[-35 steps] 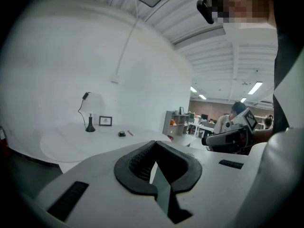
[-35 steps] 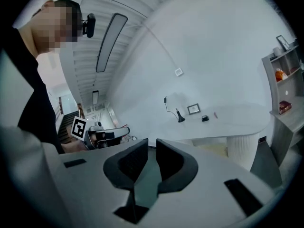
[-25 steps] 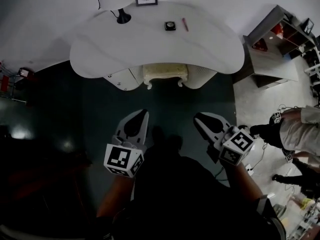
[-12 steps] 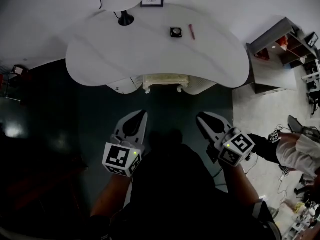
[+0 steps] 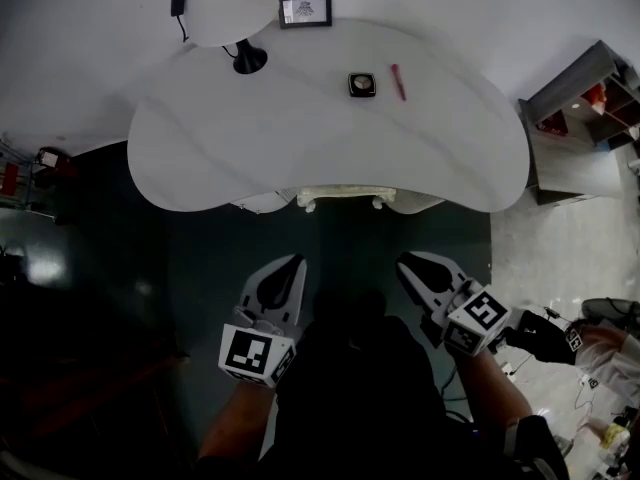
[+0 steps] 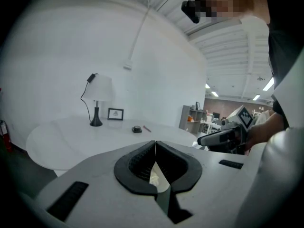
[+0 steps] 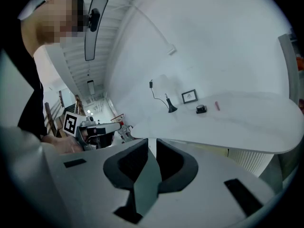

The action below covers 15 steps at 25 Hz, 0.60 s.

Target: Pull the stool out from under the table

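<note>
The cream stool (image 5: 345,199) sits tucked under the front edge of the white curved table (image 5: 200,138); only its front rim and leg tops show in the head view. My left gripper (image 5: 296,260) and right gripper (image 5: 403,261) are both shut and empty, side by side over the dark floor. Both point at the table and are a stretch short of the stool. In the left gripper view the jaws (image 6: 155,144) meet below the tabletop (image 6: 71,137). In the right gripper view the jaws (image 7: 152,142) stand together before the table's edge (image 7: 228,127).
On the table stand a lamp (image 5: 232,18), a framed picture (image 5: 305,10), a small black object (image 5: 362,84) and a red pen (image 5: 398,81). A grey shelf unit (image 5: 585,98) stands to the right. Another person (image 5: 600,333) is at the lower right.
The table has come closer and now hides more of the stool beneath its edge. Both grippers have dropped lower in the head view and stay shut.
</note>
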Motion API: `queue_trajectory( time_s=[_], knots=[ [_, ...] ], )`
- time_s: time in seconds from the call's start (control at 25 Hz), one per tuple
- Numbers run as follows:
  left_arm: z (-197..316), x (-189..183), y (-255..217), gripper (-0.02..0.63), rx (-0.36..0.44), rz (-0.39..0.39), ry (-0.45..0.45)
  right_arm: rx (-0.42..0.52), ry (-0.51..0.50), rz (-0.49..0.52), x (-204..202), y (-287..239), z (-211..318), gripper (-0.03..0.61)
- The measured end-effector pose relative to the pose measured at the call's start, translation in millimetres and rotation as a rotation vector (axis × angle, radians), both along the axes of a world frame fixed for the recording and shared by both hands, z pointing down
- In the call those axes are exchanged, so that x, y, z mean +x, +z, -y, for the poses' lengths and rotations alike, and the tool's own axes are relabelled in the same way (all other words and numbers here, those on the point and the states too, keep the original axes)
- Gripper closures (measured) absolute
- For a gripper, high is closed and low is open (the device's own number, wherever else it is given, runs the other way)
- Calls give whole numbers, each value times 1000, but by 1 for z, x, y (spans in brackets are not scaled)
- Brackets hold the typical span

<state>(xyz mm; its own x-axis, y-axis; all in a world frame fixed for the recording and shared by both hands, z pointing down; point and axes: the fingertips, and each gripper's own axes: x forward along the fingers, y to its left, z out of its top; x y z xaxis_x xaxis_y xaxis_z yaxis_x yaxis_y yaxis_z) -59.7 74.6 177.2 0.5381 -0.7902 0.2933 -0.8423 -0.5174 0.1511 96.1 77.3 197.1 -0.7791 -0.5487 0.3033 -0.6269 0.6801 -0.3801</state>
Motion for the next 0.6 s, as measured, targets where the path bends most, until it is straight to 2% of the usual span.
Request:
queue_trajectory(
  time_s=[0.16, 0.44, 0.6],
  knots=[
    [28, -6, 49, 600, 13, -19, -40, 19, 33, -3, 1, 47, 33, 558],
    [66, -22, 154, 600, 65, 1, -17, 102, 71, -2, -2, 134, 78, 558],
    [81, -22, 212, 598, 87, -3, -21, 158, 26, -28, -7, 185, 84, 558]
  ],
)
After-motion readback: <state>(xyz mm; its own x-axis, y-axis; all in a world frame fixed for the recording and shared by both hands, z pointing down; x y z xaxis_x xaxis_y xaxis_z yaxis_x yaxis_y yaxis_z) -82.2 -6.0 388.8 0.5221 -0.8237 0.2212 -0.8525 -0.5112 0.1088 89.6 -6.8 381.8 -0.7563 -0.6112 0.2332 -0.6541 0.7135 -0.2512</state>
